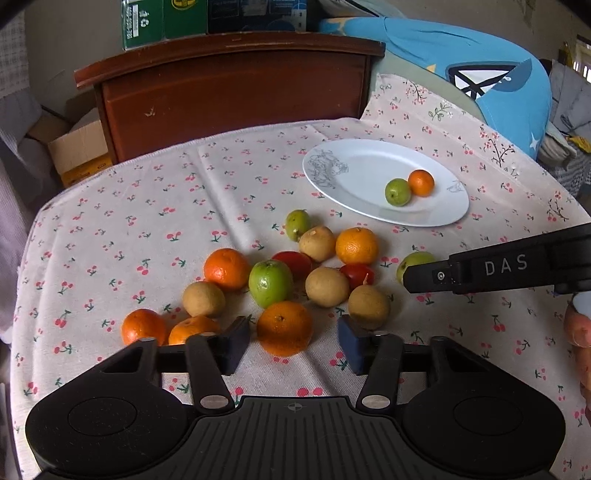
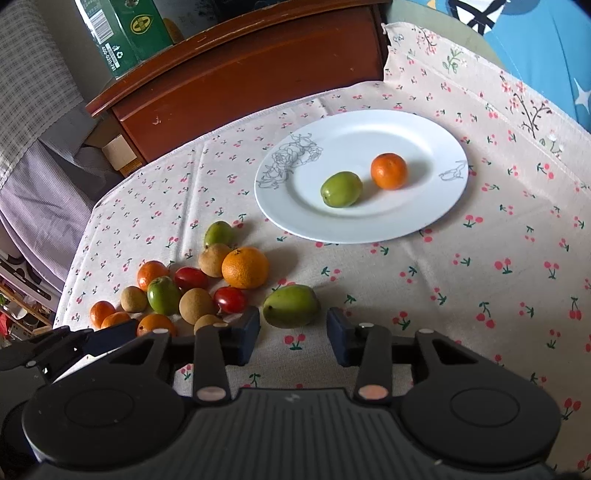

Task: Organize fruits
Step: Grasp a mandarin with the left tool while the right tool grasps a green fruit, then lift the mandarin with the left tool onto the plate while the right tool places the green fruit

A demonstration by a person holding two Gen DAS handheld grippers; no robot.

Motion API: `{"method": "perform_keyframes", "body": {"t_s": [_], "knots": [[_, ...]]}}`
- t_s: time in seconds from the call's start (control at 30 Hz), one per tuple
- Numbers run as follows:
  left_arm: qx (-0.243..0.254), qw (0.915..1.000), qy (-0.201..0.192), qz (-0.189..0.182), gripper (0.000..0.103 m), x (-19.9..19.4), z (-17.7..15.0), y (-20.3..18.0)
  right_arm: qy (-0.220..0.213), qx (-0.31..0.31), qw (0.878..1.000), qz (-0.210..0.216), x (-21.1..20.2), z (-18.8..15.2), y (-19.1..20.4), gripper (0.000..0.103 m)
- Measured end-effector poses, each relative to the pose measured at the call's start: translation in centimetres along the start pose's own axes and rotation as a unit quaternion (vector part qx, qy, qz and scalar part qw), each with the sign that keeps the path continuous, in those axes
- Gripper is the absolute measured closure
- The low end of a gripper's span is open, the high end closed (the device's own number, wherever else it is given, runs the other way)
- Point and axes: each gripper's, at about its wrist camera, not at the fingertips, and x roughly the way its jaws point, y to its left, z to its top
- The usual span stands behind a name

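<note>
A white oval plate (image 1: 354, 166) (image 2: 406, 125) holds a green fruit (image 1: 397, 192) (image 2: 341, 189) and a small orange (image 1: 421, 182) (image 2: 389, 171). A pile of oranges, green fruits, brown fruits and red tomatoes lies loose on the cloth. My left gripper (image 1: 293, 341) is open, its pads on either side of an orange (image 1: 284, 328), not closed on it. My right gripper (image 2: 293, 332) is open around a green fruit (image 2: 291, 306), which also shows in the left wrist view (image 1: 415, 260) behind the right gripper's finger (image 1: 480, 273).
The table has a cherry-print cloth (image 2: 480, 295). A dark wooden cabinet (image 1: 236, 92) stands beyond the far edge, with green boxes (image 1: 162, 22) on top. A blue cushion (image 1: 480, 74) lies at the back right. A cardboard box (image 1: 77, 151) sits at the left.
</note>
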Motion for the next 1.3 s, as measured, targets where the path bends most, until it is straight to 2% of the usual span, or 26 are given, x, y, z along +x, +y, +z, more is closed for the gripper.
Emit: {"method": "perform_keyframes", "body": {"t_s": [0.17, 0.43, 0.5, 0.6, 0.77, 0.83, 0.9, 0.93, 1.1, 1.2, 1.3], "knots": [[0.001, 1.0, -0.002, -0.002, 0.073, 0.0, 0.0, 0.0, -0.001, -0.002, 1.0, 0.005, 0.1, 0.0, 0.0, 0.072], [-0.006, 1.0, -0.004, 0.0, 0.073, -0.3, 0.2, 0.0, -0.003, -0.009, 1.0, 0.005, -0.1, -0.1, 0.0, 0.074], [-0.01, 0.9999, -0.005, -0.001, 0.073, -0.4, 0.3, 0.1, -0.006, -0.012, 1.0, 0.008, -0.3, 0.0, 0.1, 0.086], [-0.016, 0.9999, -0.002, -0.001, 0.073, -0.6, 0.3, 0.2, -0.009, -0.023, 1.0, 0.015, -0.7, 0.0, 0.4, 0.089], [-0.023, 0.9997, 0.007, 0.005, 0.073, -0.4, 0.2, 0.4, -0.006, -0.014, 1.0, 0.014, -0.5, -0.1, 0.2, 0.083], [-0.032, 0.9994, 0.01, 0.005, 0.072, -0.2, 0.1, 0.7, -0.013, -0.013, 1.0, 0.012, -0.7, 0.0, 0.1, 0.076], [-0.034, 0.9994, 0.008, 0.008, 0.072, -0.1, 0.1, 0.7, -0.018, -0.011, 1.0, 0.012, -0.8, 0.0, 0.0, 0.062], [-0.032, 0.9994, 0.008, 0.009, 0.071, -0.1, 0.1, 0.6, -0.019, -0.01, 1.0, 0.013, -0.7, 0.0, -0.1, 0.061], [-0.03, 0.9995, 0.008, 0.011, 0.071, 0.1, 0.0, 0.4, -0.014, -0.015, 1.0, 0.006, 0.2, -0.1, 0.1, 0.061], [-0.03, 0.9995, 0.006, 0.011, 0.073, 0.0, 0.0, 0.4, -0.024, -0.021, 0.999, -0.001, 0.6, -0.3, 0.3, 0.067], [-0.033, 0.9994, 0.004, 0.012, 0.073, 0.0, 0.1, 0.4, -0.03, -0.023, 0.999, -0.001, 0.7, -0.3, 0.2, 0.067]]}}
